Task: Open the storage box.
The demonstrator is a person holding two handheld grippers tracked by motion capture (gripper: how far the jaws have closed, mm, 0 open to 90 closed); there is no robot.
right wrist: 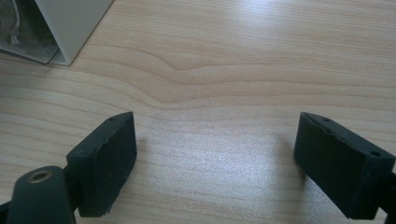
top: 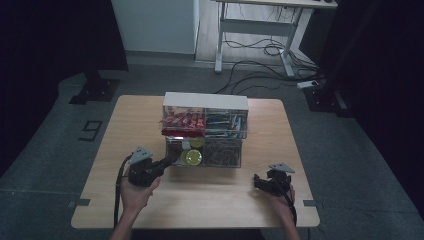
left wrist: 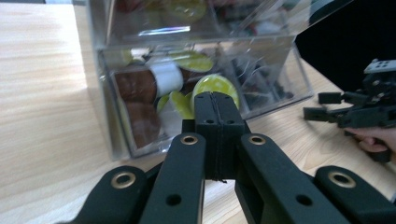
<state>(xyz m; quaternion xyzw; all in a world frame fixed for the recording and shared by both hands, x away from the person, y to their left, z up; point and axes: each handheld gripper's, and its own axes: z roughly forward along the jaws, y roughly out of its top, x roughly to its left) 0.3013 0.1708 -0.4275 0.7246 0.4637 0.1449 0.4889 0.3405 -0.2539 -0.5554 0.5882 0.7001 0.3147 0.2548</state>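
Note:
A clear two-tier plastic organizer (top: pixel 205 130) stands mid-table. Its lower left compartment (left wrist: pixel 140 116) holds brown, white and yellow-green-lidded capsules, among them a yellow-lidded one (left wrist: pixel 208 86). My left gripper (top: pixel 172 159) is shut with nothing between its fingers. It points at the front of that lower compartment, tips (left wrist: pixel 215 100) just before the clear wall. My right gripper (top: pixel 256 181) rests low over the table at the right, open and empty. In the right gripper view it (right wrist: pixel 215 154) has bare wood between its pads.
The upper tier holds red packets (top: pixel 182 121) on the left and mixed dark packets (top: pixel 222 122) on the right. A corner of the organizer (right wrist: pixel 70 23) lies far left of my right gripper. The table's front edge (top: pixel 200 224) is close behind both hands.

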